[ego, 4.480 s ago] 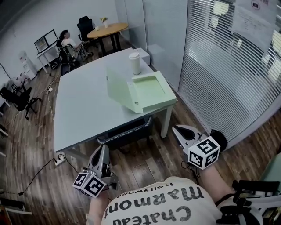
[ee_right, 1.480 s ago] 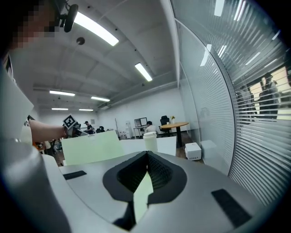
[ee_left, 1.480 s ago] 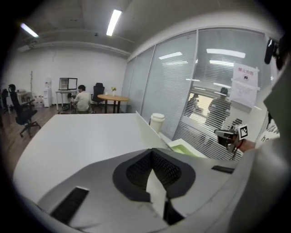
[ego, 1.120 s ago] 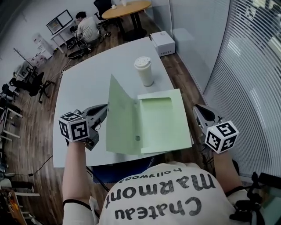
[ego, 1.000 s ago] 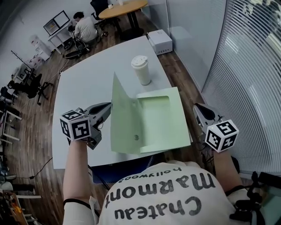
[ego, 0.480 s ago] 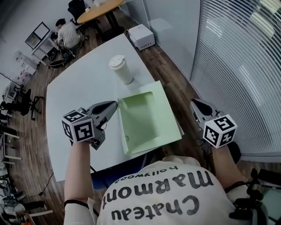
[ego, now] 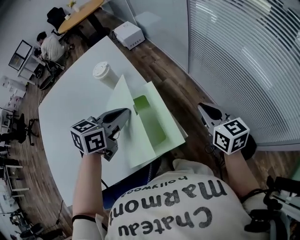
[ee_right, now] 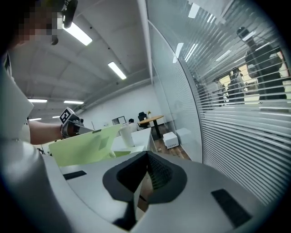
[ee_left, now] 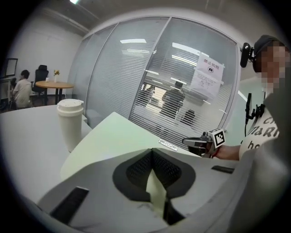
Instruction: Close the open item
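A pale green folder lies open near the front right corner of the white table (ego: 65,105). Its base (ego: 161,123) lies flat with the inner pocket showing. Its cover (ego: 123,93) stands up and leans right over the base. My left gripper (ego: 125,112) is shut, its tips against the cover's outer left face. In the left gripper view the cover (ee_left: 118,136) spreads just ahead of the shut jaws (ee_left: 152,152). My right gripper (ego: 201,108) hangs shut off the table's right side, apart from the folder, which shows in its view as the green folder (ee_right: 86,145).
A lidded paper cup (ego: 104,75) stands just beyond the folder. A white box (ego: 128,34) sits on the floor past the table. A glass wall with blinds (ego: 243,56) runs along the right. A seated person (ego: 49,47) and a round table (ego: 79,11) are far back.
The cover has swung from upright to leaning right over the base, with the left gripper following against it. The right gripper has stayed beside the table. The view has shifted.
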`<state>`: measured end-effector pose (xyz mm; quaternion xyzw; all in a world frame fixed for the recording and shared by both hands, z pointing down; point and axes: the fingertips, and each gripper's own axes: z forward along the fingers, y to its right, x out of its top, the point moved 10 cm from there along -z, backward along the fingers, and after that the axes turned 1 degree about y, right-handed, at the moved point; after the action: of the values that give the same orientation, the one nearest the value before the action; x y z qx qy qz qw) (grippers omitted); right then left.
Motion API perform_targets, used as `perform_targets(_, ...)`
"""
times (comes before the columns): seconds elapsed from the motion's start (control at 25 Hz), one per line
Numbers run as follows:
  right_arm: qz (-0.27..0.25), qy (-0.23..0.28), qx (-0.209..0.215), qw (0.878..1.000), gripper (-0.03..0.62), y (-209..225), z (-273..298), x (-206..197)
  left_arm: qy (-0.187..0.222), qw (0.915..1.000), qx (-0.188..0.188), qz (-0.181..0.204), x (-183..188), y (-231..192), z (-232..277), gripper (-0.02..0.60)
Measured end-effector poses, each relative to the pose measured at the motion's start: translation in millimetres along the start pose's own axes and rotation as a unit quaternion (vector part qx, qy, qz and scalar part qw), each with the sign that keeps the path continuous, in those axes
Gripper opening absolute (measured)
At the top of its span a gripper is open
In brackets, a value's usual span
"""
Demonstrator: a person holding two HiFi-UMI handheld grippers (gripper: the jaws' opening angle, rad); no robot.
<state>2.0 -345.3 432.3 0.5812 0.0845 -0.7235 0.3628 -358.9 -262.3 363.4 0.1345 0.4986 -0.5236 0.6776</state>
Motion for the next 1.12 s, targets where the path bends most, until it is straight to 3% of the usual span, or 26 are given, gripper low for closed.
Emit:
perform_targets(0.72,0.027,-0.007,-0.064,0.998,0.0,50.6,-29.2,-24.1,-0.09,0.995,-0.042,-0.001,-15.9,9.0,97.6,-0.006)
perform_targets(1.12,0.043,-0.003,-0.096,0.994,0.0,72.5,-44.9,-32.6,-0.153,0.9859,-0.038,0.056,-21.3,17.2,141.6,-0.006)
